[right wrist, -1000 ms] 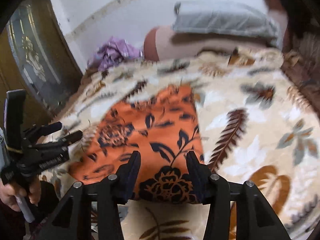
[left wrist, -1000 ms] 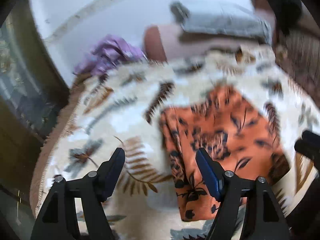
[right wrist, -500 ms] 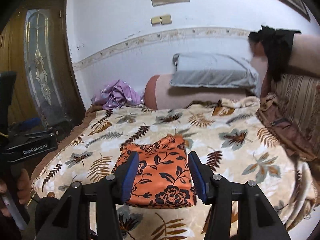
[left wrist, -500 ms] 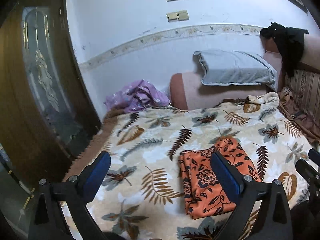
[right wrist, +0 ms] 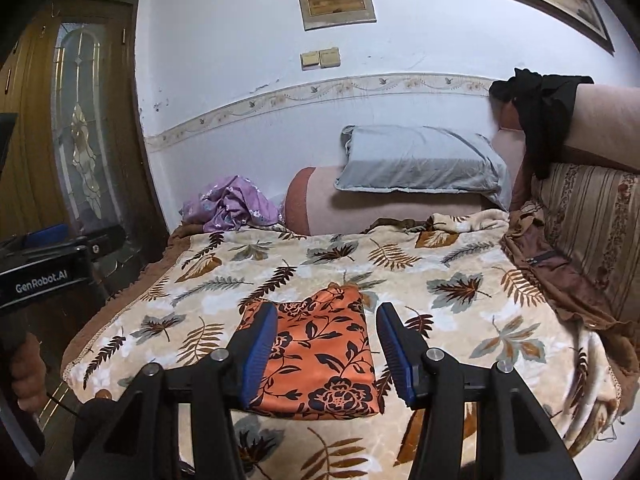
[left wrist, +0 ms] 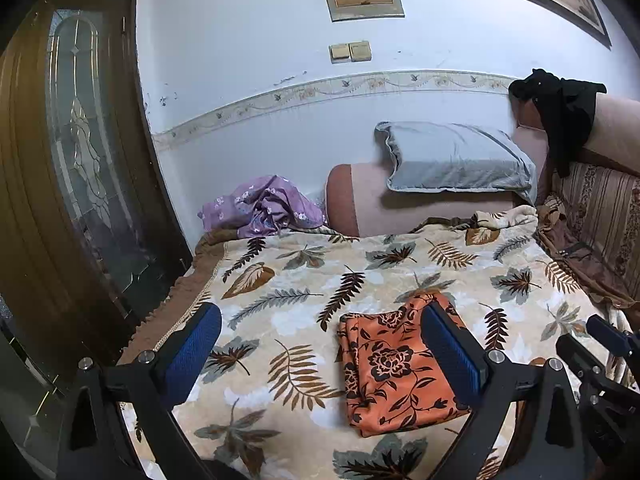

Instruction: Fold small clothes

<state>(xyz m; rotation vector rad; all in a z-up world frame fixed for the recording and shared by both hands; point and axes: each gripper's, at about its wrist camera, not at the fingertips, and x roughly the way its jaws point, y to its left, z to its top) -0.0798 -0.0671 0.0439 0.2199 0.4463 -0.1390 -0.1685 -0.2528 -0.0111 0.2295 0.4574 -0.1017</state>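
Blanket (right wrist: 440, 320) lies flat and bare on all sides of the folded orange cloth (right wrist: 320, 352). Far edge is blocked by the bolster (right wrist: 360, 208) with pillow (right wrist: 416, 160) on top and a purple heap (right wrist: 232, 204). Sofa back (right wrist: 592, 216) walls the right; door (right wrist: 60, 140) stands close on the left.

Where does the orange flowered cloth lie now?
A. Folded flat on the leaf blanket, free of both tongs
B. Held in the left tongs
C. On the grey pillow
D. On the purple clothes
A: the orange flowered cloth lies folded on the leaf blanket; both the left tongs and the right tongs are open above it.
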